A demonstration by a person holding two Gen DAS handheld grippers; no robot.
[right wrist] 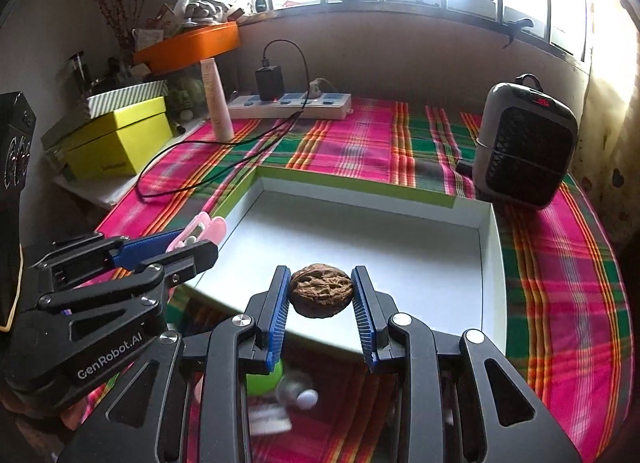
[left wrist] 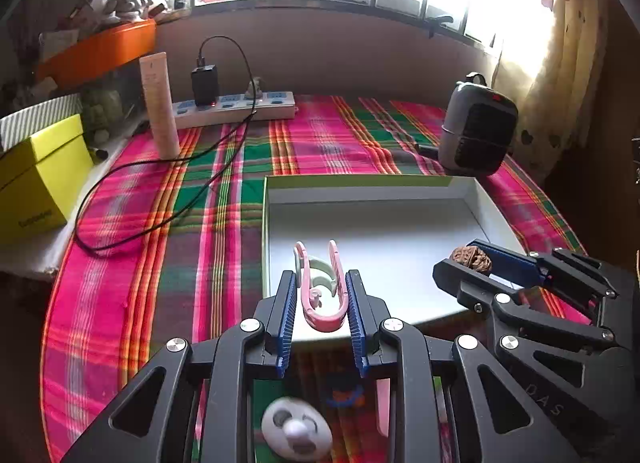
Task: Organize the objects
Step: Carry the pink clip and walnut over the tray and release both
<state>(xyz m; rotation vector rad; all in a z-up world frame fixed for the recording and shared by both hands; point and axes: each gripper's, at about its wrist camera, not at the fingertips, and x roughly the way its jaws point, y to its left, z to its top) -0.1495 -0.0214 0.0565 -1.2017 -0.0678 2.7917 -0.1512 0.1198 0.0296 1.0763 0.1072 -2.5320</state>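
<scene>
Two objects, a pink clip (left wrist: 320, 295) clamped in the left gripper (left wrist: 320, 291) and a walnut (right wrist: 321, 290) pinched in the right gripper (right wrist: 321, 295), are held over the empty white box (left wrist: 400, 193), nothing yet deposited.

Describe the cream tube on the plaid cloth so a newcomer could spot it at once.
Start at the white power strip along the wall under the window. At its left end, on the plaid cloth, stands the cream tube, upright. It is the only tall, slim, pale thing there; the yellow-green box beside it is squat.
</scene>
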